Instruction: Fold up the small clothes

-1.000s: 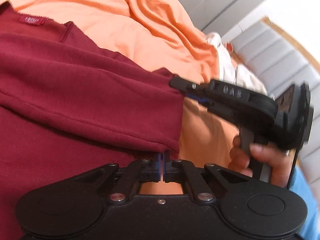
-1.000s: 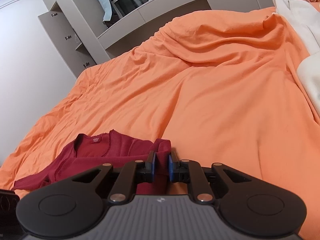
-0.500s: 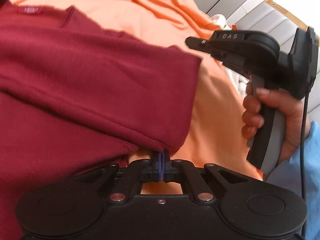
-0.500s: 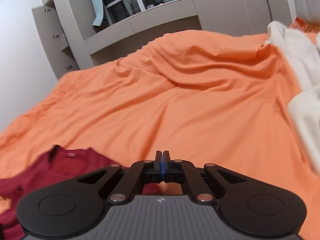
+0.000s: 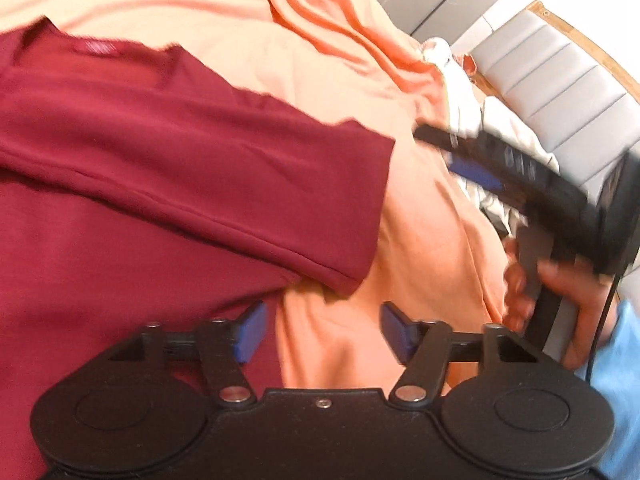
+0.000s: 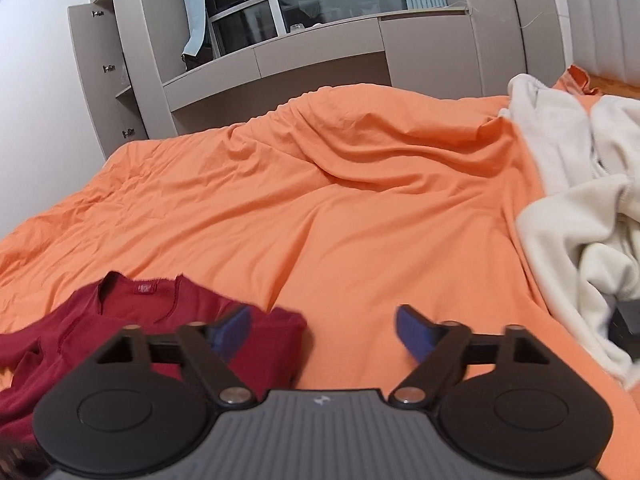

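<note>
- Your left gripper (image 5: 322, 334) has just been opening: its blue fingers (image 5: 250, 332) now stand wide apart with nothing between them but orange bedspread (image 5: 424, 240).
- The dark red top (image 5: 160, 184) lies on that bedspread, on the bed. In the left wrist view it fills the left half, and one sleeve is folded across the body so that its cuff end points towards the right.
- The left finger of the left gripper sits over the edge of the top's fabric; whether it touches the cloth you cannot tell.
- Your right gripper (image 6: 322, 334) has likewise just been opening; its fingers (image 6: 414, 336) are spread wide and hold nothing.
- In the right wrist view the top (image 6: 160, 320) lies at lower left, neckline and label facing up, partly behind the gripper's left finger.
- In the left wrist view the right gripper (image 5: 464, 160) hangs in the air beyond the sleeve's end, blurred, with your hand (image 5: 568, 292) around its handle and a blue sleeve (image 5: 618, 380) at the edge.
- A heap of white clothes (image 6: 580, 208) lies on the bedspread's right side, well apart from the red top.
- Grey cupboards (image 6: 320, 52) stand behind the bed.
</note>
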Motion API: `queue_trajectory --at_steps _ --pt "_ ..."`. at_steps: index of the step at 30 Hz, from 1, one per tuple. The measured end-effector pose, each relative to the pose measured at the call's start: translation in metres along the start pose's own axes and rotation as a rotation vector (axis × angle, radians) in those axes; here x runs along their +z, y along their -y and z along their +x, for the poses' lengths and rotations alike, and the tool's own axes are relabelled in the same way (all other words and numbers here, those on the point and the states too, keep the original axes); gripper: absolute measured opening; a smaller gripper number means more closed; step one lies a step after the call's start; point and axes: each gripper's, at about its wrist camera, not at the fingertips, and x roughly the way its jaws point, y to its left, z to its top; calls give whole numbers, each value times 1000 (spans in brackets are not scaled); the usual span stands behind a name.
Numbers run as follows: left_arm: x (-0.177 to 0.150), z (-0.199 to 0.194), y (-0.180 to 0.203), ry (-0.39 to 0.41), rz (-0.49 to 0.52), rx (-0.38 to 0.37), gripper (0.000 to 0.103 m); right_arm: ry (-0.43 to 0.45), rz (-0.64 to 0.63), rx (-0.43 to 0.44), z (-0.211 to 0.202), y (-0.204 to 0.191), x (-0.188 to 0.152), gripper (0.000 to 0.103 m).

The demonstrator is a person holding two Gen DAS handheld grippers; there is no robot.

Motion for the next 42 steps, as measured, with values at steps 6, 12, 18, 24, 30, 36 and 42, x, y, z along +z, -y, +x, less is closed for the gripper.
queue_trajectory --at_steps 6,12,18,24,30,36,42 --pt "15 -60 -23 129 40 181 100 25 50 24 -32 -33 -18 103" --pt "25 -137 -91 243 -78 328 102 -13 51 46 -49 -90 -28 103" --pt "21 -230 -195 329 -214 538 102 -102 25 49 -53 -160 -57 103" --pt "-2 -336 -288 434 -364 704 102 -163 -36 50 -56 -220 -86 103" --pt "-34 -396 -359 468 -518 702 102 -192 -108 25 -58 -261 -105 103" --pt "-40 -408 -398 558 -582 623 102 -214 -133 24 -60 -279 -114 103" --pt "-34 -406 -421 577 -678 669 60 -229 -143 14 -53 -283 -118 103"
